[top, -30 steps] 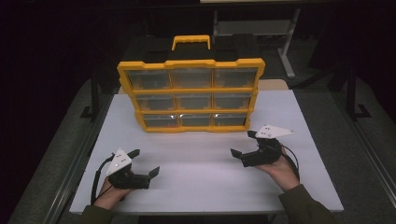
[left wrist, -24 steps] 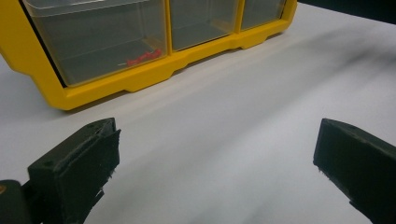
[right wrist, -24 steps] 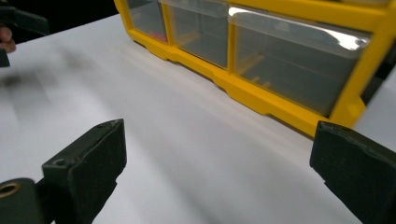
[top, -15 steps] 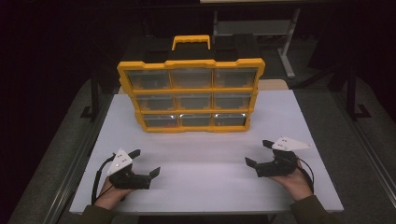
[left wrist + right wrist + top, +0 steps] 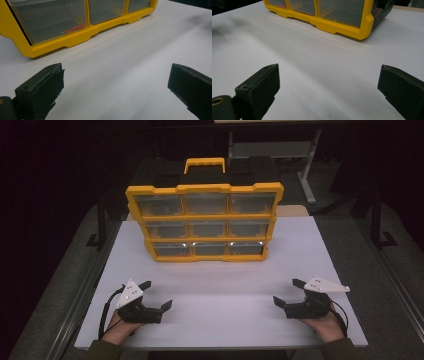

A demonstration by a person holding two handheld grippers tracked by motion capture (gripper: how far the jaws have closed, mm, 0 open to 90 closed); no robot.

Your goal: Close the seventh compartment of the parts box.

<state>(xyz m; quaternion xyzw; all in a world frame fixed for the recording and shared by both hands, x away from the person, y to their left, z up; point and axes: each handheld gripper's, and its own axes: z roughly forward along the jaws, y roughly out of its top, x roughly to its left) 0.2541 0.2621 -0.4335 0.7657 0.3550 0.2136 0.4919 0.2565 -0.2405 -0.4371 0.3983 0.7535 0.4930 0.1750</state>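
Note:
A yellow organizer case [image 5: 205, 222] with a grid of clear drawers and a top handle stands upright at the back of the white table [image 5: 220, 290]. Its bottom row shows in the left gripper view [image 5: 75, 37], where a small red item [image 5: 74, 28] lies in one drawer, and its lower corner shows in the right gripper view [image 5: 342, 23]. My left gripper [image 5: 156, 294] rests open near the front left edge, nothing between its jaws. My right gripper [image 5: 289, 292] is open near the front right edge, empty too. Both sit well short of the case.
Dark floor surrounds the table, with a grey desk frame [image 5: 305, 165] behind the case at the back right. A wide stretch of bare white tabletop lies between the two grippers and in front of the case.
My right gripper has drawn back from near the case toward the front right edge of the table. The left gripper has stayed where it was.

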